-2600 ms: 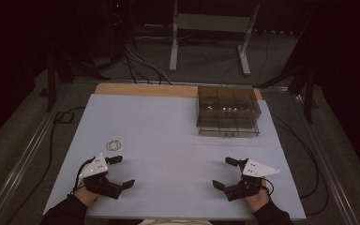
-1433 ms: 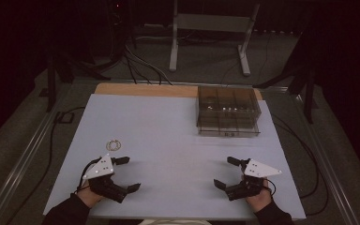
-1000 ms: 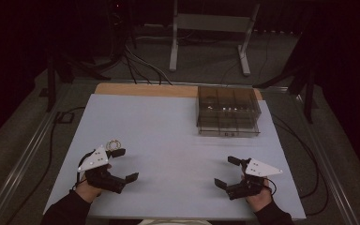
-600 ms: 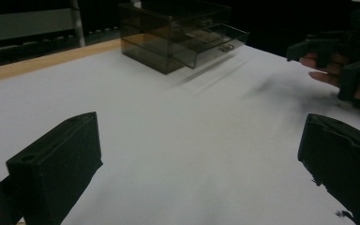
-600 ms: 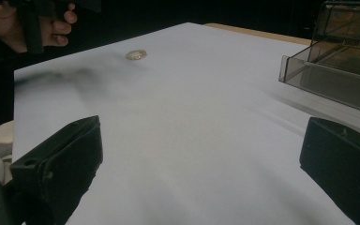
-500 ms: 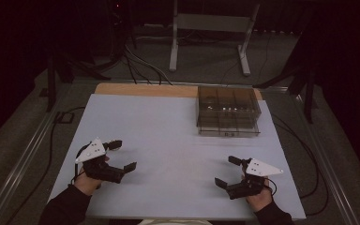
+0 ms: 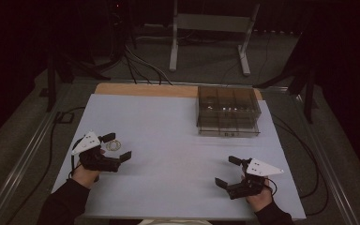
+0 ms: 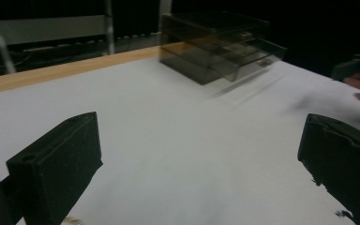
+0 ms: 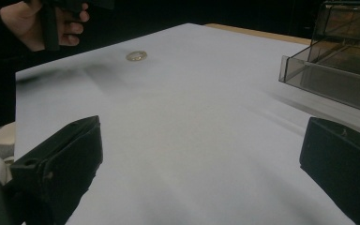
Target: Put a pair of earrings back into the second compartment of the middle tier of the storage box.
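Note:
A small pale ring (image 7: 113, 146) lies flat on the white table sheet (image 7: 168, 126) at the near left. My left gripper (image 7: 116, 146) is open, and the ring sits between its two black jaws, touching neither that I can tell. The left gripper view has the jaws wide apart over bare sheet (image 8: 187, 140), the gripper (image 8: 199, 180) holding nothing. My right gripper (image 7: 228, 171) rests open and empty at the near right. From the right gripper view the ring (image 9: 136, 56) lies far off, beside the left hand (image 9: 42, 23), beyond that open gripper (image 9: 199, 178).
A smoky clear compartment box (image 7: 228, 111) stands at the far right of the sheet, also ahead in the gripper views (image 8: 220, 47) (image 9: 342, 56). A wooden strip (image 7: 140, 90) runs along the far edge. Cables and a metal stand (image 7: 211, 28) lie on the floor beyond.
My left gripper has moved away from the person and slightly left, up to the ring, which now lies between its jaws. The right gripper has barely shifted.

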`<control>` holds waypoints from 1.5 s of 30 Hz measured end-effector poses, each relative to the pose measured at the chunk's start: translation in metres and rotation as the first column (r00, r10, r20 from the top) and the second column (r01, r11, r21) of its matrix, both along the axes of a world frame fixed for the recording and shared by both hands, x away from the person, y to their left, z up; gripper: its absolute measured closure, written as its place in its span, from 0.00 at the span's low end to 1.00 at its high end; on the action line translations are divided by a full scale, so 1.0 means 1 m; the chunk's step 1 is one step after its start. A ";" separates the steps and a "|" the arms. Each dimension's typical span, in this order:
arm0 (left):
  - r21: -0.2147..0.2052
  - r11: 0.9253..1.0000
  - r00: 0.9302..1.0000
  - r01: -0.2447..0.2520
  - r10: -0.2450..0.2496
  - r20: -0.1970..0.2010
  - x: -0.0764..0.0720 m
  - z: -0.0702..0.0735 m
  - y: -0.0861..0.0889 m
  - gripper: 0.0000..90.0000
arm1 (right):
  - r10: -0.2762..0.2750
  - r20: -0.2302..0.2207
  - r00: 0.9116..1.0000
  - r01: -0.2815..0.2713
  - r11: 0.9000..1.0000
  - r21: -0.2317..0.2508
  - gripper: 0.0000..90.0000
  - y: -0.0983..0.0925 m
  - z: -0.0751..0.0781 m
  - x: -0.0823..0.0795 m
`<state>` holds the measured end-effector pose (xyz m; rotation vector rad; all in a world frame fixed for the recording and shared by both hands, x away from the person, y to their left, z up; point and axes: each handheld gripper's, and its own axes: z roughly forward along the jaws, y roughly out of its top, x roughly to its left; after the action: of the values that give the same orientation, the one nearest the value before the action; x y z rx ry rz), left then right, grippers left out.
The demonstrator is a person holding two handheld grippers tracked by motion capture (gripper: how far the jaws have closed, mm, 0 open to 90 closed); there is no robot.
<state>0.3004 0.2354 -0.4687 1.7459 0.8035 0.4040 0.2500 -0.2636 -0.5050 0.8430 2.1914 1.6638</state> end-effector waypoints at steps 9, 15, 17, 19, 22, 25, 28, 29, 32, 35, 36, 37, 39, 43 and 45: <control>-0.030 0.995 0.995 -0.095 0.094 -0.042 0.015 -0.007 0.018 0.01 | 0.001 -0.003 1.000 -0.001 1.000 0.000 0.00 0.000 0.000 0.000; -0.015 0.991 0.988 -0.130 0.128 -0.086 0.022 -0.014 0.027 0.01 | 0.002 -0.005 1.000 -0.002 1.000 -0.001 0.00 0.000 0.000 0.000; 0.007 0.991 0.986 -0.133 0.133 -0.104 0.023 -0.017 0.028 0.01 | 0.001 -0.006 1.000 -0.001 1.000 0.000 0.00 0.000 0.000 0.000; 0.055 0.990 0.985 -0.131 0.136 -0.107 0.024 -0.019 0.027 0.01 | 0.002 -0.008 1.000 -0.002 1.000 -0.003 0.00 0.000 0.000 0.000; 0.097 0.988 0.986 -0.116 0.127 -0.110 0.024 -0.023 0.026 0.01 | 0.001 -0.009 1.000 -0.001 1.000 -0.001 0.00 0.000 0.000 0.001; 0.145 0.985 0.983 -0.096 0.116 -0.140 0.026 -0.027 0.025 0.01 | 0.002 -0.014 1.000 -0.002 1.000 -0.003 0.00 0.000 -0.001 0.000; 0.167 0.983 0.980 -0.071 0.100 -0.171 0.028 -0.030 0.026 0.01 | 0.003 -0.013 1.000 -0.003 1.000 -0.002 0.00 0.000 0.000 0.001; 0.177 0.982 0.979 -0.064 0.096 -0.182 0.028 -0.031 0.026 0.01 | 0.003 -0.013 1.000 -0.003 1.000 -0.003 0.00 0.000 0.000 0.001; 0.208 0.977 0.971 -0.050 0.096 -0.217 0.030 -0.031 0.025 0.08 | 0.003 -0.015 1.000 -0.003 1.000 -0.005 0.00 0.000 -0.001 0.001; 0.233 0.971 0.966 -0.047 0.103 -0.236 0.030 -0.031 0.024 0.09 | 0.003 -0.015 1.000 -0.003 1.000 -0.005 0.00 0.000 -0.001 0.001; 0.237 0.970 0.965 -0.048 0.107 -0.239 0.030 -0.032 0.023 0.12 | 0.004 -0.015 1.000 -0.004 1.000 -0.006 0.00 0.000 -0.001 0.001; 0.245 0.968 0.964 -0.050 0.111 -0.243 0.031 -0.032 0.023 0.13 | 0.004 -0.015 1.000 -0.004 1.000 -0.007 0.00 0.000 -0.001 0.001; 0.252 0.966 0.963 -0.052 0.115 -0.244 0.031 -0.032 0.023 0.15 | 0.006 -0.016 1.000 -0.006 1.000 -0.006 0.00 0.000 -0.001 0.001; 0.337 0.941 0.967 -0.028 0.111 -0.229 0.032 -0.035 0.016 0.18 | 0.004 -0.017 1.000 -0.004 1.000 -0.009 0.00 0.000 -0.001 0.001; 0.388 0.921 0.969 -0.030 0.121 -0.214 0.032 -0.038 0.011 0.23 | 0.004 -0.016 1.000 -0.004 1.000 -0.006 0.00 0.000 -0.001 0.001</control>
<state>0.3326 0.2463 -0.5063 2.1608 1.0148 0.4335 0.2510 -0.2635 -0.5059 0.8537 2.2094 1.6573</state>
